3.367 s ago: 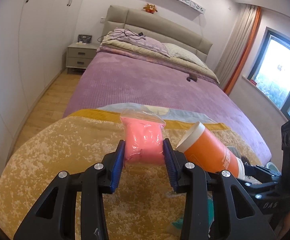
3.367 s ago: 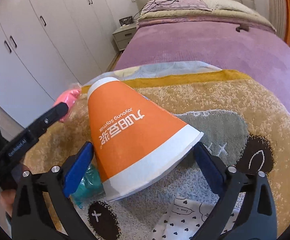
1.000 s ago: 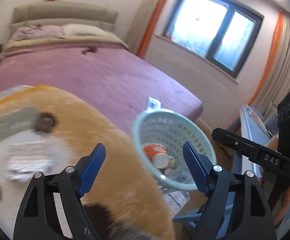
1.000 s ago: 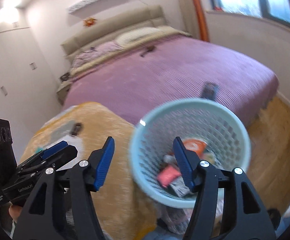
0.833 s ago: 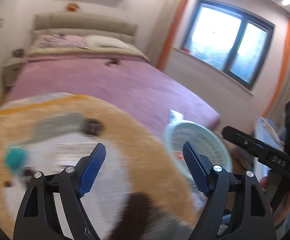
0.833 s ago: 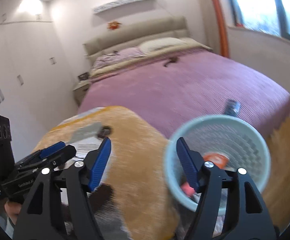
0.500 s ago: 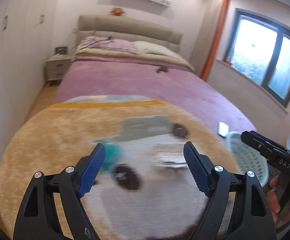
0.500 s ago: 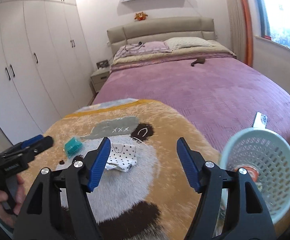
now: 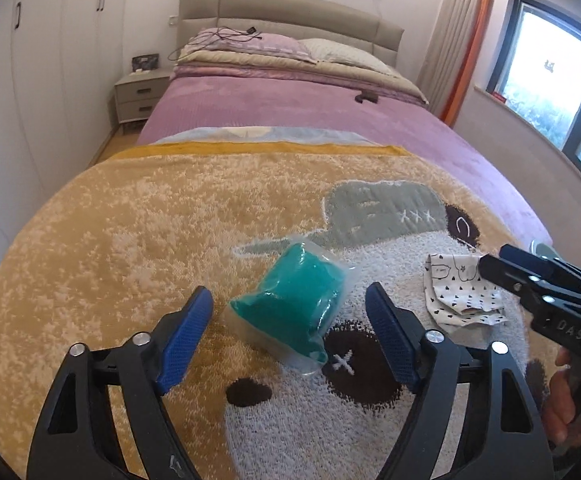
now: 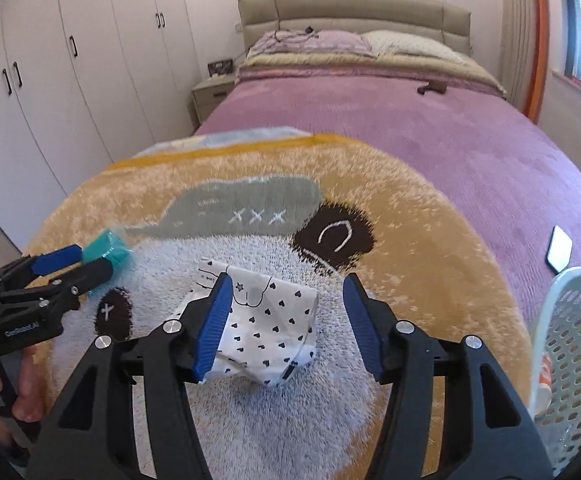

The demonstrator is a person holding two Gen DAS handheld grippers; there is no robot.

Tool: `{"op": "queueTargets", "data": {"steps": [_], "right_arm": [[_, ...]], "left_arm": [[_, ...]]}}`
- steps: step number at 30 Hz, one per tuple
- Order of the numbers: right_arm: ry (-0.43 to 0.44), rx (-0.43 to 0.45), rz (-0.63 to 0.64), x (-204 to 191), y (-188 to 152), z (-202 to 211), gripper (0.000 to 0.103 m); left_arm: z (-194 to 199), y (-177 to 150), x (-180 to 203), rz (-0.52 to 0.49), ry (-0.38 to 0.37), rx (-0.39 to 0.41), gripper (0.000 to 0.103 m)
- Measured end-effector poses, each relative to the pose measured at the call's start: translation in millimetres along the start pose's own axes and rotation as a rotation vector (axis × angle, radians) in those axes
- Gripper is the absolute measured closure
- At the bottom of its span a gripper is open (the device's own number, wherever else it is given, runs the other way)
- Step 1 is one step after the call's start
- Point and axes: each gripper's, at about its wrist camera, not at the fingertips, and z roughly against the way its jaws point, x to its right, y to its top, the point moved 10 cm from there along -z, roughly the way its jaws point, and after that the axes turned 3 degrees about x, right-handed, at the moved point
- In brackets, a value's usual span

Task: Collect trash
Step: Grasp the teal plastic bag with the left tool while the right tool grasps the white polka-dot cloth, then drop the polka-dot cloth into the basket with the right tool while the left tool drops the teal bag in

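On the near part of the fuzzy cartoon blanket (image 9: 138,232), the teal soft wad sealed in clear plastic film (image 9: 290,312) looks light, squashy and slippery; pinch its bulging middle. It lies between the spread left gripper (image 9: 289,330) fingers. Rightward, the limp heart-print white wrapper (image 10: 268,330) sits between the spread right gripper (image 10: 284,326) fingers, untouched.
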Motion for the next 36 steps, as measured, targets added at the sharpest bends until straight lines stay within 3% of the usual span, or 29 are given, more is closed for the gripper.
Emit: {"op": "queueTargets", "data": {"steps": [2, 5, 9, 10, 12, 14, 17, 28, 36], "right_arm": [[0.005, -0.027, 0.006, -1, -2, -6, 0.049], [0.022, -0.077, 0.028, -6, -9, -15, 0.049], [0.013, -0.078, 0.085, -16, -13, -12, 0.051], [0.005, -0.078, 0.099, -19, -15, -11, 0.055], [0.02, -0.07, 0.128, -26, -18, -7, 0.076], [0.028, -0.062, 0.148, -30, -20, -3, 0.089], [0.039, -0.04, 0.175, -37, -22, 5, 0.098], [0.058, 0.046, 0.114, -34, -30, 46, 0.102], [0.014, 0.125, 0.043, 2, -25, 95, 0.103]], "left_arm": [[-1, 0, 2, -0.012, 0.0, -0.004, 0.032], [-5, -4, 3, -0.025, 0.015, -0.024, 0.044], [-2, -5, 6, -0.042, 0.012, -0.013, 0.053], [-1, -5, 7, -0.046, 0.013, -0.01, 0.053], [0, -4, 8, -0.047, 0.012, -0.004, 0.055], [2, -4, 8, -0.043, 0.009, 0.003, 0.055], [3, -4, 7, -0.037, 0.011, 0.007, 0.056], [12, -1, 18, -0.071, 0.011, 0.03, 0.057], [37, 3, 66, -0.123, -0.054, 0.072, 0.058]]}}
